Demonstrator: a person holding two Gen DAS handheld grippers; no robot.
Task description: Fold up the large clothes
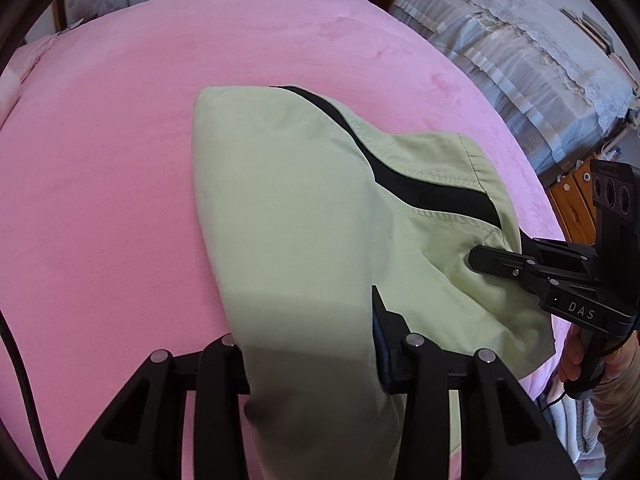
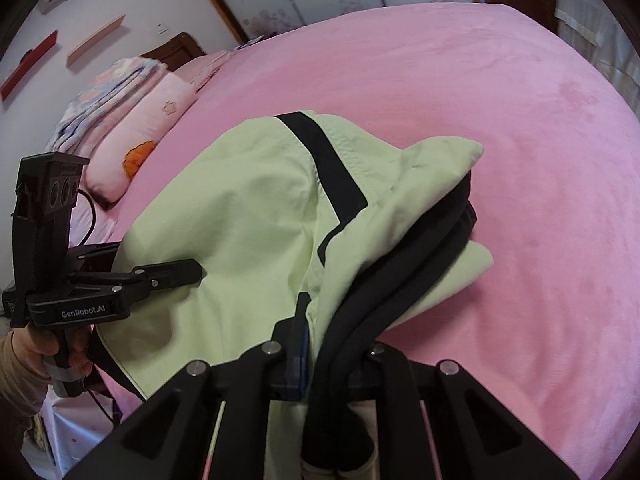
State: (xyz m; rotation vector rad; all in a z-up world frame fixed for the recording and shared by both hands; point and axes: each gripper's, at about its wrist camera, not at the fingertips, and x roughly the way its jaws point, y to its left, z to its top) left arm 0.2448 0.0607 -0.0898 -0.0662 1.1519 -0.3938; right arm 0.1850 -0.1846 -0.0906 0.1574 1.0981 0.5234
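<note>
Clamped between the black fingers of the left gripper point(image 1: 312, 356), low in the left wrist frame, is one near edge of the pale green fabric garment with black stripes point(image 1: 288, 208). Low in the right wrist frame, the right gripper point(image 2: 320, 354) pinches a bunched green-and-black edge. From both tools the garment runs away up-frame, its far end resting on the pink plush bedspread point(image 1: 112, 152). Both hold near corners side by side, neither clearly closer, so the fold likely goes forward.
</note>
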